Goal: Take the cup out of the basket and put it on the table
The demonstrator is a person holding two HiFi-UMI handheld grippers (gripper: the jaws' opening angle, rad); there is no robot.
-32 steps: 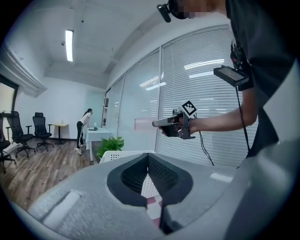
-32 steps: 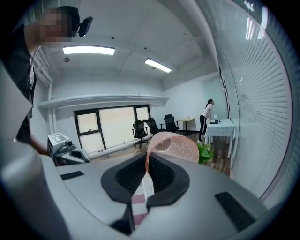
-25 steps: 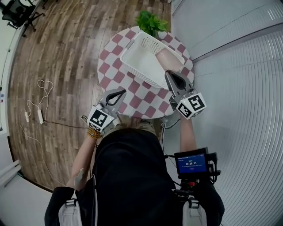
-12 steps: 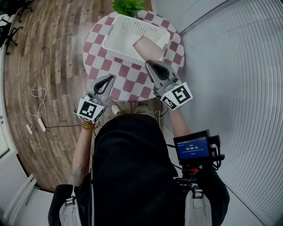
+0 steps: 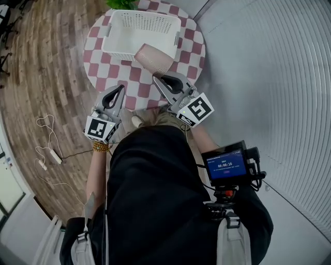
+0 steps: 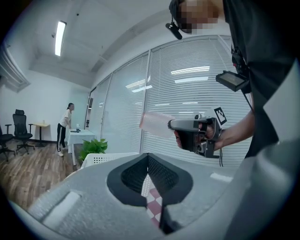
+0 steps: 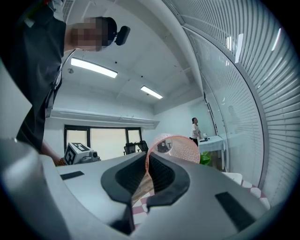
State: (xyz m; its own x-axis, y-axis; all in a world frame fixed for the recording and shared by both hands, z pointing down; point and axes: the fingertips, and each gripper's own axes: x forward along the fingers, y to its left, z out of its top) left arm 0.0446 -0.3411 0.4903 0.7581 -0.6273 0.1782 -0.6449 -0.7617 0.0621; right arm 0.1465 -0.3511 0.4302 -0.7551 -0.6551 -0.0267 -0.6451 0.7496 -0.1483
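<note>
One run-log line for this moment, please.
right gripper: shut on cup rim | cup: in air, by basket near edge | left gripper: shut, empty | table: cup not yet down

Plant (image 5: 122, 3) clipped by the top edge. Table (image 5: 191, 52)'s near rim lost under the person. Cup (image 7: 180, 149) half hidden behind the right gripper (image 7: 146, 159); basket (image 6: 101, 159) barely peeks over the left gripper (image 6: 147, 157). Screen (image 5: 224, 165) print unreadable.

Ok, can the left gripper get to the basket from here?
Probably yes: only bare table lies between the left gripper and the basket; the right gripper holds the cup off to one side.
</note>
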